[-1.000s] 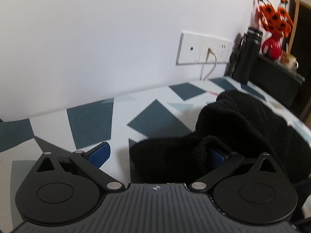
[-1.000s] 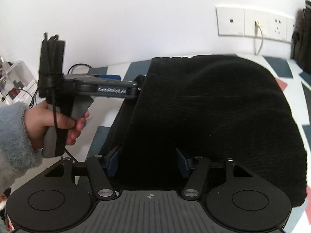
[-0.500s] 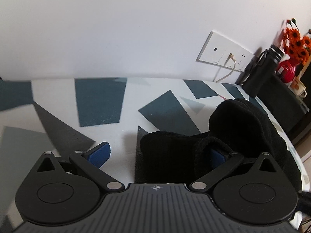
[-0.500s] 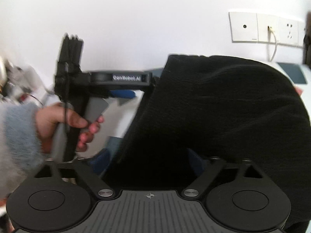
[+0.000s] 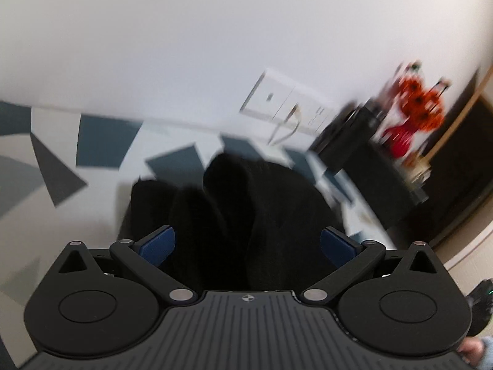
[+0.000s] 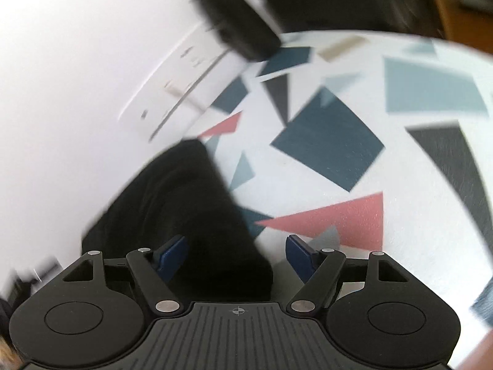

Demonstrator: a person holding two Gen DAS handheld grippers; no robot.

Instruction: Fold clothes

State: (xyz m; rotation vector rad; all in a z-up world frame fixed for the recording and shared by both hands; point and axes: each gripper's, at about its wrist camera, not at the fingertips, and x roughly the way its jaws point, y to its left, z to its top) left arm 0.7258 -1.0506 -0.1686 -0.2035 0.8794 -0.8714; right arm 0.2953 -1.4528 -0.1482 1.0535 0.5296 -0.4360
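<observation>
Right wrist view: the black knit garment (image 6: 185, 209) lies on the patterned table (image 6: 400, 169), running from between the right gripper (image 6: 237, 254)'s spread jaws away to upper left; those jaws have just been closing. The left gripper (image 5: 246, 243), also spread, straddles the bunched cloth (image 5: 234, 209) dead ahead, pinching nothing.

One black garment (image 5: 246, 209), two tools (image 5: 246, 243)

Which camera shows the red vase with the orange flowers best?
The left wrist view. The red vase stands on a dark cabinet at the right, orange flowers above it, all blurred. The right wrist view does not show it, only the patterned table and black garment.
</observation>
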